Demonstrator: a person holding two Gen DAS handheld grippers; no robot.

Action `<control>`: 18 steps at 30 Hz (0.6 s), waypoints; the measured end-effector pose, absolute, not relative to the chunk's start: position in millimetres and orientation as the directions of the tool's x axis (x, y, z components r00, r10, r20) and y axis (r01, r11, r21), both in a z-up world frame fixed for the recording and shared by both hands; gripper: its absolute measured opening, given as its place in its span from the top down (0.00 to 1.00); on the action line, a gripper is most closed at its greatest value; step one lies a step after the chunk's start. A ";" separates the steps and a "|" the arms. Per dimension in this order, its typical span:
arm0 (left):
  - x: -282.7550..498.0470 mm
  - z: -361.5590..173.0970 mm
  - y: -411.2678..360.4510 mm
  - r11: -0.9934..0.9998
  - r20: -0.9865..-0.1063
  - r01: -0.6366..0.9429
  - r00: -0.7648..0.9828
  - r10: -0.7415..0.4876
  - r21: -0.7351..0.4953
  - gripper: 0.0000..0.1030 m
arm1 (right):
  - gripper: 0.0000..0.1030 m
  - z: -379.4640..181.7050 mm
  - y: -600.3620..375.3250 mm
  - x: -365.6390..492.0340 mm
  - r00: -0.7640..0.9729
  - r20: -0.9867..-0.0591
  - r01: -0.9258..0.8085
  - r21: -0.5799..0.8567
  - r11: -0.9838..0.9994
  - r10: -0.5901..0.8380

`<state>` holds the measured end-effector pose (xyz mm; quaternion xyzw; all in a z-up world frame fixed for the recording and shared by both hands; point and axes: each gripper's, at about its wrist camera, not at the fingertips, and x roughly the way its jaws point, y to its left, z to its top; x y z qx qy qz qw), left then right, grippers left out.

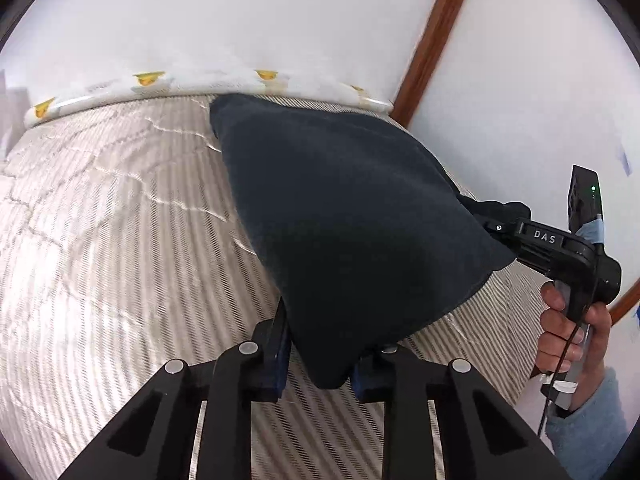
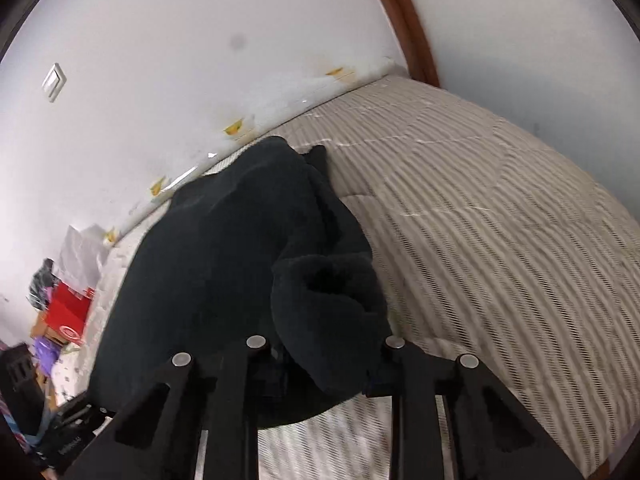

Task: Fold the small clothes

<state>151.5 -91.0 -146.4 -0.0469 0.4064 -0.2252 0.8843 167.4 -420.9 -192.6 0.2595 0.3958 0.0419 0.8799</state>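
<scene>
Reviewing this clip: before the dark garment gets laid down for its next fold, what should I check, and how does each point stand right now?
1. Left hand-held gripper shut on the dark navy fleece garment: ok.
2. Right hand-held gripper shut on its bunched edge: ok.
3. Garment spread flat between the grips: not ok, it sags and bunches.
4. Far edge rests on the striped beige quilted bedspread: ok.
5. Bedspread free beside the garment: ok.
6. Which part of the garment each gripper holds: cannot tell.

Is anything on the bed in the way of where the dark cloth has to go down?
Nothing visible is. Both the left gripper and the right gripper are shut on the dark cloth, holding it up over the striped bedcover. The bedcover around the cloth looks bare; right beneath it is hidden.
</scene>
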 end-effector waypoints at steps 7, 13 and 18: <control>165.8 -141.0 -35.2 0.915 -0.693 0.283 0.598 -0.402 -0.287 0.79 | 0.78 -180.8 -366.6 199.9 0.665 -0.663 0.050 0.499 0.865 0.344; 171.5 -136.6 25.6 0.942 -0.692 0.189 0.640 -0.334 -0.279 0.80 | 0.78 -175.3 -307.7 226.9 0.629 -0.653 -0.042 0.514 0.857 0.422; 175.5 -146.4 57.6 0.943 -0.720 0.140 0.615 -0.321 -0.301 0.79 | 0.78 -171.9 -274.3 229.8 0.615 -0.656 -0.109 0.479 0.871 0.438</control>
